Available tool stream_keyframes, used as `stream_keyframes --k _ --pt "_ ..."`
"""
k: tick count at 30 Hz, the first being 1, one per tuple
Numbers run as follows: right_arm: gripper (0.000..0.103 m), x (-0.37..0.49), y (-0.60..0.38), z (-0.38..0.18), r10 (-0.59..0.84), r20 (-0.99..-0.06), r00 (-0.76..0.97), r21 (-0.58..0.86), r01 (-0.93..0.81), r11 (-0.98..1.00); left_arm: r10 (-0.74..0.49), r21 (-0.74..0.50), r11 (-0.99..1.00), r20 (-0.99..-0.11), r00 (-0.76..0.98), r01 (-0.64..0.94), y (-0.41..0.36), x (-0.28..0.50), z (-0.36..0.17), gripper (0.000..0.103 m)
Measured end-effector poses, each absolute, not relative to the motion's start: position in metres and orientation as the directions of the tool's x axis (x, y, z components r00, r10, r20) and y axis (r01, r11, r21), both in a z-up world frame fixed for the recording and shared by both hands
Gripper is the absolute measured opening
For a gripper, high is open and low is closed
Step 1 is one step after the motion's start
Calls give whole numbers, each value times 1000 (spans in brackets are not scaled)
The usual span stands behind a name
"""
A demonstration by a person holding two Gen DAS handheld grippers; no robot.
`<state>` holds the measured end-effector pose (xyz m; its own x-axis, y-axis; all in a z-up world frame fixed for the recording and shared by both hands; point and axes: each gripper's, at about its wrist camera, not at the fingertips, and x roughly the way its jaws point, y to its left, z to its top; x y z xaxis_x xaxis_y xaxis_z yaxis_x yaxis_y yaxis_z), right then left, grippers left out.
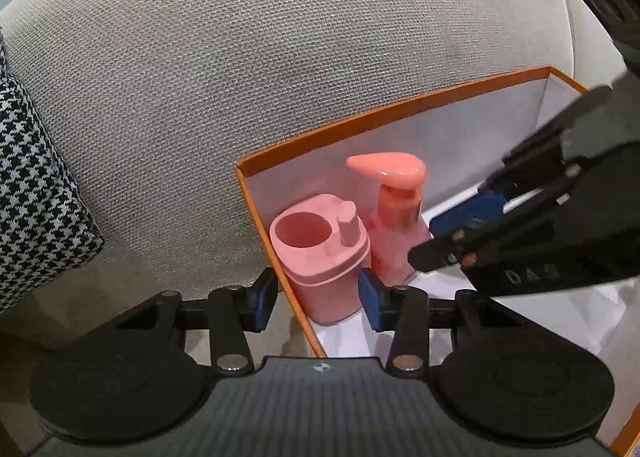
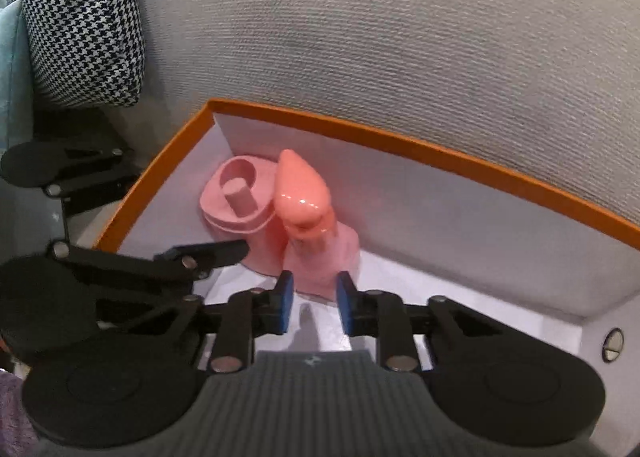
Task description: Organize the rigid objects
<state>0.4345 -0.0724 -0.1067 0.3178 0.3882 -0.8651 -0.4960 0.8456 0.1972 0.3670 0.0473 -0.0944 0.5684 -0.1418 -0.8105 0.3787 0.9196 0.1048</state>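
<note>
two pink things stand upright in the near-left corner of the orange-rimmed box [image 2: 400,145]: a toothbrush cup holder [image 1: 316,257] and, just beside it, a pump bottle [image 1: 396,217]. the left gripper [image 1: 316,297] straddles the box wall and the holder, pads apart, the right pad at the holder's side, though contact is hard to judge here. the right gripper [image 2: 314,305] sits low in front of the bottle's base, fingers narrowly apart and clamped on nothing. to finish well, nudge each item square against the walls, keep the pads clear of the bottle's top-heavy pump head, and withdraw straight back so neither tips.
</note>
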Motion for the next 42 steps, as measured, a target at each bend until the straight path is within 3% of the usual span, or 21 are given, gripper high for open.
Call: stream_keyframes --k 6,13,25,32,36,42 --pt "25 438 -65 -108 364 -868 337 157 -510 846 -155 82 926 -806 571 368 59 358 -94 51" --pt "26 421 -70 -94 363 -864 350 140 -524 840 -186 53 930 -784 592 363 73 334 -80 61" --pt "32 314 -112 -30 441 -751 491 163 -510 844 -224 -63 968 -644 732 241 105 229 -3 61" --pt "33 236 -146 -11 438 -696 569 185 -448 875 -242 -137 970 -670 702 203 89 159 12 61" --pt "40 193 -150 -24 436 -709 555 206 -428 880 -246 -116 965 -712 658 236 82 121 -1 61" --pt "42 157 -137 -59 445 -735 511 251 -404 880 -206 -70 969 -755 623 235 72 88 -31 64"
